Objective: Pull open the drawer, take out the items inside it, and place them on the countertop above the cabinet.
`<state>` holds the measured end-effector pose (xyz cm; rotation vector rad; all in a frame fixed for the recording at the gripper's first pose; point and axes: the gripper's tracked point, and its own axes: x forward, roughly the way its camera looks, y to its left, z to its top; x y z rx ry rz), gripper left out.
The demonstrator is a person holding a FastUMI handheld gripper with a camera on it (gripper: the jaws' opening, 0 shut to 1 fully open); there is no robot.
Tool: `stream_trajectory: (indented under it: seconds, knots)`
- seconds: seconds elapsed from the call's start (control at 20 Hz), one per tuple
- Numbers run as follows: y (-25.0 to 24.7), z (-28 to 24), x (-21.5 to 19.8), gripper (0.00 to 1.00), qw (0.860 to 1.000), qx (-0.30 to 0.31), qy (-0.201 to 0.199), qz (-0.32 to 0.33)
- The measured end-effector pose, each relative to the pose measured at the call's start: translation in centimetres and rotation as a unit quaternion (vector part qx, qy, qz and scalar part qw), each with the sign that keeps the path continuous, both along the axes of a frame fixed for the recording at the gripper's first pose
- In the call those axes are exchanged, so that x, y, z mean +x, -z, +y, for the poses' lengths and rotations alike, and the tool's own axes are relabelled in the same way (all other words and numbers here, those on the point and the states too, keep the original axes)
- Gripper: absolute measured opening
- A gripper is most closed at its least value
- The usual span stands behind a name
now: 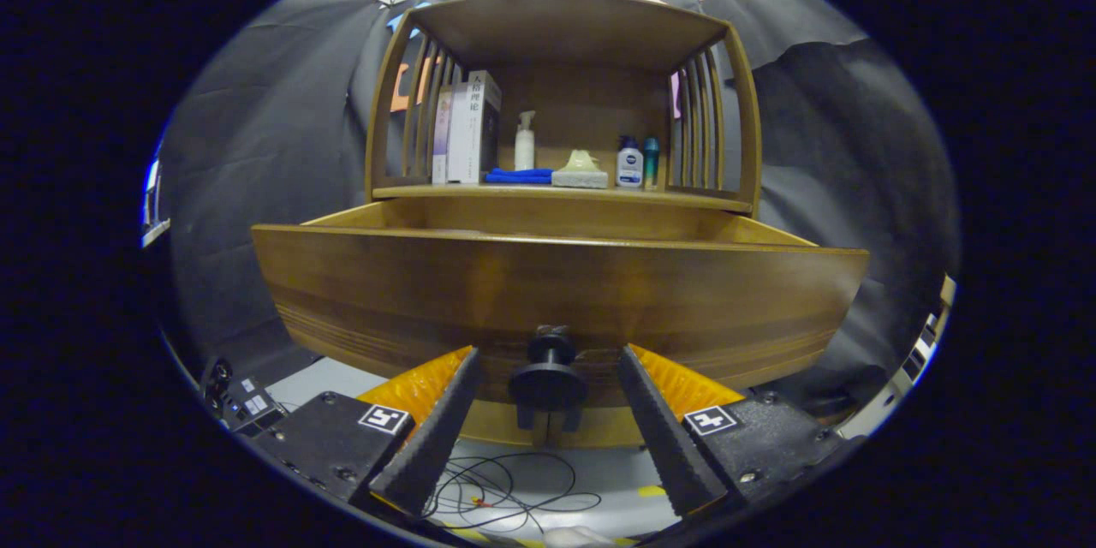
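The gripper [548, 366] was found with its two fingers spread apart, one on either side of the drawer knob [548, 368]. The knob, a dark round pull, sat in the gap between the fingertips; neither finger was seen to touch it.

The knob was fixed at the middle of the front panel of the drawer [561, 295], a wide wooden drawer directly ahead of the fingers. The drawer stood pulled out from the cabinet: its side walls ran back to the cabinet body and its upper rim was open to view. The camera sat too low to see into it, so its contents could not be determined.

Above and behind the drawer lay the countertop [561, 193], the floor of an open wooden shelf with slatted sides. On it stood, from left to right, upright books [467, 133], a white pump bottle [524, 141], a folded blue cloth [520, 176] just below that bottle, a tissue box [580, 174], a white and blue bottle [628, 164] and a teal bottle [652, 161] beside it.

Below the fingers, loose black cables [514, 488] lay on a pale floor.
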<state>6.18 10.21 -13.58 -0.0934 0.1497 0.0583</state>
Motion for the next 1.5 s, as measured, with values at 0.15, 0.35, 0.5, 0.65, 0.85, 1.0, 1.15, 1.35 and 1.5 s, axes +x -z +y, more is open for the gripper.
stream_trajectory:
  seconds: [0.15, 0.35, 0.5, 0.65, 0.85, 1.0, 1.15, 1.35, 1.5]
  knots:
    - [0.1, 0.0, 0.1, 1.00, 1.000, 0.014, 0.006, -0.003]
    - [-0.1, -0.1, 0.3, 1.00, 1.000, 0.007, 0.019, -0.008]
    - [-0.2, 0.0, 0.4, 1.00, 1.000, 0.005, 0.020, -0.010]
    - [-0.3, -0.1, 0.9, 1.00, 1.000, 0.011, 0.014, -0.008]
    - [-0.6, -0.3, 1.9, 1.00, 1.000, 0.011, 0.010, -0.005]
    - [-0.9, -0.4, 3.1, 1.00, 1.000, 0.011, 0.008, -0.003]
    - [-1.2, -0.2, 4.6, 0.99, 1.000, 0.011, 0.010, 0.002]
    - [-2.3, 0.3, 7.6, 1.00, 1.000, 0.009, 0.015, -0.009]
    - [-2.2, 0.8, 9.5, 1.00, 1.000, 0.014, 0.019, -0.006]
